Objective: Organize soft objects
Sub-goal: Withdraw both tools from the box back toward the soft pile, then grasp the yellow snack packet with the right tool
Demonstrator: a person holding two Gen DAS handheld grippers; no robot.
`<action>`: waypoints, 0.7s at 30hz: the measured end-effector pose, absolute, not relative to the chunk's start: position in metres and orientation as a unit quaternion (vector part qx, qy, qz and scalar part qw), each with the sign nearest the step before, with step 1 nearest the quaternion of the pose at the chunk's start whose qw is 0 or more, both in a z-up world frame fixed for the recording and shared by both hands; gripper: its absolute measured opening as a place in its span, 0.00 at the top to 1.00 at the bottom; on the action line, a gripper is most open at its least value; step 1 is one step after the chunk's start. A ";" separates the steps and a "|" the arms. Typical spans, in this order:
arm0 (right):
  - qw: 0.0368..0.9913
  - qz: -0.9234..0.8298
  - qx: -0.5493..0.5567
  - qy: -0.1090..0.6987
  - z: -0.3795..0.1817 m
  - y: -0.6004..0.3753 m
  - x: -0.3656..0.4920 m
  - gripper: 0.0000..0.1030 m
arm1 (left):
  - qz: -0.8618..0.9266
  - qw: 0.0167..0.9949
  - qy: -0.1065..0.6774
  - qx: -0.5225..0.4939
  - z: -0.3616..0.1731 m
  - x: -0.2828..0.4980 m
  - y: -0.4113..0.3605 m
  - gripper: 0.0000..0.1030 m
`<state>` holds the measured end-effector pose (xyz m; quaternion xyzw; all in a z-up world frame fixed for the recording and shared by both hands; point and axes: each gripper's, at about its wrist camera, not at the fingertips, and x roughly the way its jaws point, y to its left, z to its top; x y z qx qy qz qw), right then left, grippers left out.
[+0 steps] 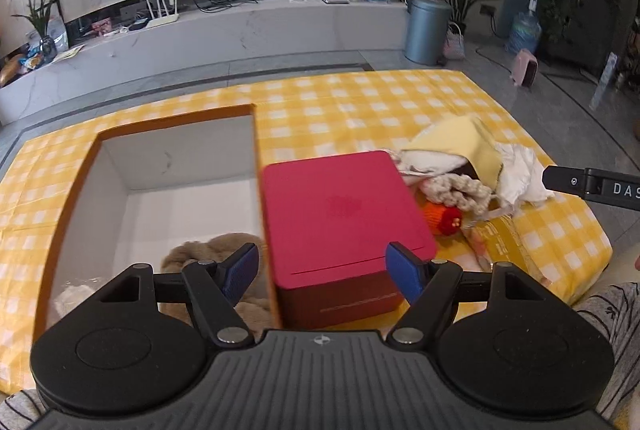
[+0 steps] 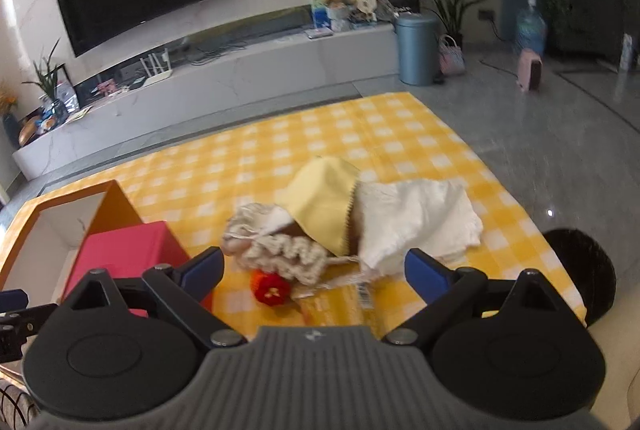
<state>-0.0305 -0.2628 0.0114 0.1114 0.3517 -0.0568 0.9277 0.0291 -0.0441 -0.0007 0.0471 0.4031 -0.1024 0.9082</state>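
Observation:
An open orange box (image 1: 176, 121) with a white inside stands on the left of the yellow checked table; a tan furry item (image 1: 208, 254) lies in its near end. A pile of soft things lies to the right: a yellow cloth (image 2: 324, 197), a white cloth (image 2: 416, 218), a cream knitted piece (image 2: 288, 254) and a small red-orange plush (image 2: 272, 292). My left gripper (image 1: 322, 272) is open and empty above the near edge of the red box (image 1: 340, 213). My right gripper (image 2: 316, 270) is open and empty just in front of the pile.
The red closed box (image 2: 120, 250) stands between the orange box (image 2: 120, 201) and the pile. A yellow packet (image 1: 504, 246) lies under the pile near the table's front right. Beyond the table are a TV bench, a blue bin (image 1: 426, 29) and plants.

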 end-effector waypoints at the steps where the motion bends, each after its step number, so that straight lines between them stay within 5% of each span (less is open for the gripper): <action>1: 0.926 -0.060 0.116 0.354 0.007 -0.269 -0.029 0.08 | -0.105 0.907 0.405 0.049 -0.002 0.031 -0.052 0.17; 9: 0.892 -0.071 0.162 0.415 -0.038 -0.299 -0.010 0.08 | -0.119 0.900 0.418 0.040 -0.008 0.038 -0.091 0.17; 13: 0.881 -0.091 0.109 0.451 -0.058 -0.284 0.007 0.15 | -0.107 0.896 0.429 0.038 -0.015 0.047 -0.102 0.17; 21: 0.867 -0.078 0.049 0.489 -0.077 -0.256 0.027 0.14 | -0.103 0.894 0.430 0.068 -0.026 0.043 -0.110 0.17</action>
